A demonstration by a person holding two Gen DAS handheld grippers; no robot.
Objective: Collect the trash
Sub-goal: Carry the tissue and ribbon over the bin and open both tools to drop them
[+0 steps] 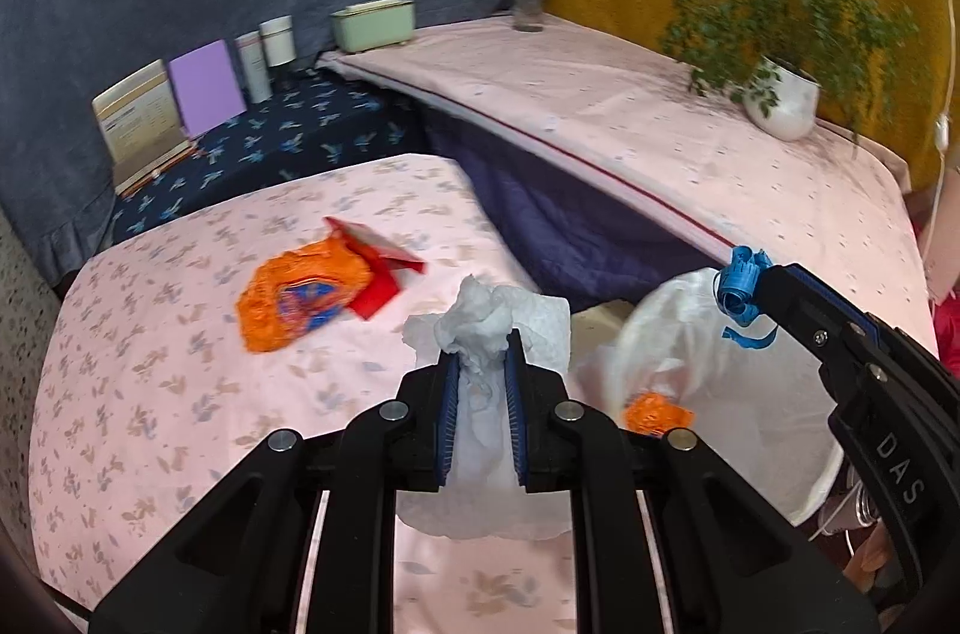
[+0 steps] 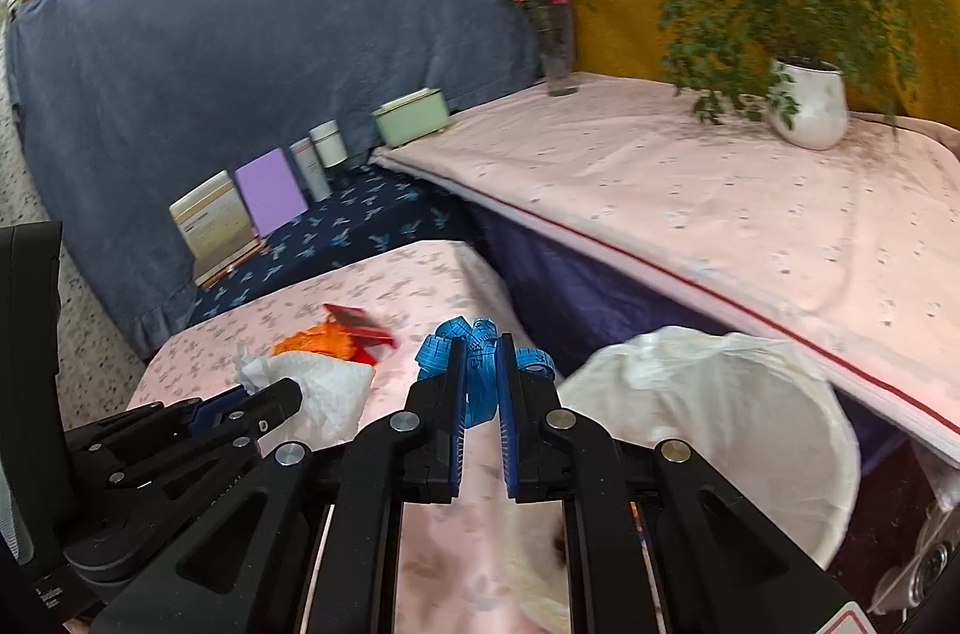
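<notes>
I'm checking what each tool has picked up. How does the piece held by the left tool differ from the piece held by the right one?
The left tool is shut on a crumpled white tissue; the right tool is shut on a blue tape measure. The tissue is soft, plain and bulky, spilling out above and below the tool, while the tape measure is a narrow printed ribbon, bunched in loops. Both are held above the floral cloth near the white-lined bin.

crumpled paper tissue, matt cotton tablecloth
</notes>
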